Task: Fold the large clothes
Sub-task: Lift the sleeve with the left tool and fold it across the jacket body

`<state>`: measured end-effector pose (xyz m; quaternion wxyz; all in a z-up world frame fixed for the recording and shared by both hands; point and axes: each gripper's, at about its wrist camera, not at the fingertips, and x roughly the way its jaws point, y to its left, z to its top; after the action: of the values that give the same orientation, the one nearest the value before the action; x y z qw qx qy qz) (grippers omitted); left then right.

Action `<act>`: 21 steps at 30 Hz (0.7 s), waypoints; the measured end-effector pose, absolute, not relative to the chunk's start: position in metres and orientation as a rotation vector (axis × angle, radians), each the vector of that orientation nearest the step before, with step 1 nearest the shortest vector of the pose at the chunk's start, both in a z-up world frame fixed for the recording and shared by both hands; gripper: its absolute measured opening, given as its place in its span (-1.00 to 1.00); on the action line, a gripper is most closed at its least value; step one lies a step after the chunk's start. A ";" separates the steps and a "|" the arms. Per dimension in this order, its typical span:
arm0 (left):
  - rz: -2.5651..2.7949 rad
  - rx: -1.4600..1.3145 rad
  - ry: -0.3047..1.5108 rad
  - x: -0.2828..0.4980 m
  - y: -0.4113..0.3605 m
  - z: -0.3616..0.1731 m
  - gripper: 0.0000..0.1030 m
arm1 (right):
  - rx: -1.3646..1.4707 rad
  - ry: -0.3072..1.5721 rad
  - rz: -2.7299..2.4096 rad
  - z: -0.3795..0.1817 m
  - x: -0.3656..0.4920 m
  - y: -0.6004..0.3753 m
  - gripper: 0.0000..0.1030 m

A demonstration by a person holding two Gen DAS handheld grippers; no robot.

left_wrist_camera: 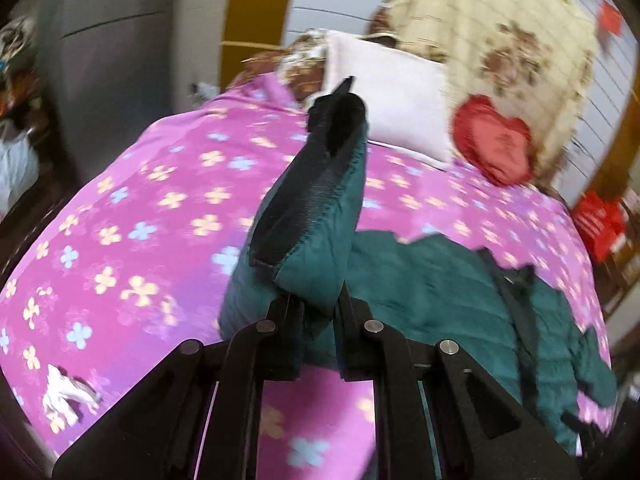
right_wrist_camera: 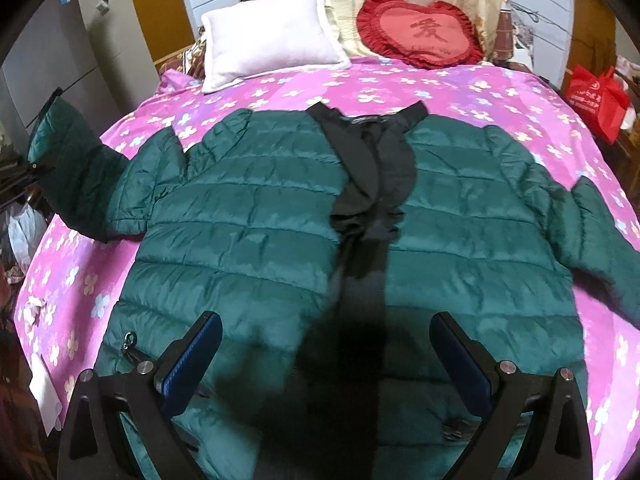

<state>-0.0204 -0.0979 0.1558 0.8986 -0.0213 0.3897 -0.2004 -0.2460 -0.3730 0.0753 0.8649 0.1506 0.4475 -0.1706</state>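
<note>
Looking down through both wrist cameras, I see a dark green quilted jacket [right_wrist_camera: 256, 216] spread front-up on a bed [right_wrist_camera: 460, 92] covered in a pink sheet printed with pale flowers. The jacket lies open down the middle, showing a black inner lining [right_wrist_camera: 372, 168] and collar toward the head of the bed.

My left gripper [left_wrist_camera: 316, 312] has its fingers [left_wrist_camera: 288, 320] closed on the jacket's sleeve [left_wrist_camera: 304, 216], and the pictures show green fabric pinched between them. The sleeve rises out of the grip with its black cuff [left_wrist_camera: 336, 120] standing up and away from me, lifted clear of the sheet. In the right wrist view, that raised sleeve appears at the far left edge of the picture, off the side of the jacket's body.

My right gripper [right_wrist_camera: 326, 356] hovers above the lower front of the jacket, fingers [right_wrist_camera: 196, 356] spread wide apart with blue pads showing and nothing between them.

At the head of the bed sit a white pillow [right_wrist_camera: 272, 36] and a red heart-shaped cushion [right_wrist_camera: 420, 34], side by side, both well apart from the jacket. A red bag [right_wrist_camera: 596, 96] stands beside the bed on the right.
</note>
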 end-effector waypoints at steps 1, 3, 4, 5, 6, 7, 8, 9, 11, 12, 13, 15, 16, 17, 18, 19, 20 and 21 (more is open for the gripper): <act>-0.433 -0.028 0.800 -0.029 -0.107 0.158 -0.79 | 0.316 0.933 -0.364 0.077 -0.251 -0.376 0.99; -0.462 -0.002 0.788 -0.045 -0.122 0.161 -0.79 | 0.318 0.929 -0.374 0.079 -0.257 -0.380 0.99; -0.479 0.007 0.788 -0.052 -0.130 0.162 -0.79 | 0.322 0.927 -0.381 0.080 -0.261 -0.383 0.99; -0.498 0.012 0.792 -0.059 -0.137 0.162 -0.79 | 0.325 0.926 -0.386 0.080 -0.264 -0.387 0.99; -0.517 0.017 0.800 -0.065 -0.145 0.162 -0.79 | 0.328 0.925 -0.391 0.081 -0.267 -0.389 1.00; -0.529 0.021 0.804 -0.069 -0.151 0.161 -0.79 | 0.332 0.925 -0.396 0.081 -0.271 -0.392 1.00; -0.541 0.027 0.807 -0.075 -0.159 0.160 -0.79 | 0.339 0.924 -0.403 0.080 -0.275 -0.397 1.00; -0.550 0.031 0.809 -0.080 -0.166 0.160 -0.79 | 0.344 0.923 -0.407 0.080 -0.278 -0.400 1.00; -0.571 0.036 0.822 -0.086 -0.179 0.158 -0.79 | 0.354 0.923 -0.418 0.079 -0.284 -0.405 1.00; -0.583 0.037 0.831 -0.090 -0.186 0.157 -0.79 | 0.360 0.921 -0.422 0.079 -0.287 -0.408 1.00; -0.593 0.040 0.836 -0.094 -0.192 0.156 -0.79 | 0.362 0.921 -0.427 0.078 -0.289 -0.410 1.00; -0.620 0.050 0.852 -0.102 -0.207 0.153 -0.79 | 0.370 0.919 -0.442 0.078 -0.296 -0.417 1.00; -0.634 0.058 0.860 -0.106 -0.214 0.151 -0.79 | 0.375 0.917 -0.448 0.077 -0.298 -0.420 1.00; -0.648 0.067 0.868 -0.111 -0.221 0.149 -0.79 | 0.381 0.916 -0.453 0.077 -0.300 -0.424 0.99; -0.663 0.077 0.874 -0.116 -0.230 0.147 -0.79 | 0.385 0.915 -0.458 0.076 -0.303 -0.427 1.00; -0.676 0.086 0.880 -0.121 -0.238 0.144 -0.79 | 0.391 0.914 -0.464 0.075 -0.305 -0.430 1.00; -0.692 0.097 0.887 -0.126 -0.248 0.141 -0.79 | 0.393 0.913 -0.469 0.075 -0.307 -0.432 1.00; -0.703 0.102 0.893 -0.129 -0.254 0.139 -0.79 | 0.398 0.913 -0.476 0.074 -0.310 -0.435 1.00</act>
<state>-0.1293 -0.2539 0.1389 0.8418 0.0484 0.4225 -0.3325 -0.3096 -0.4354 0.0738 0.8515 0.1891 0.4337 -0.2259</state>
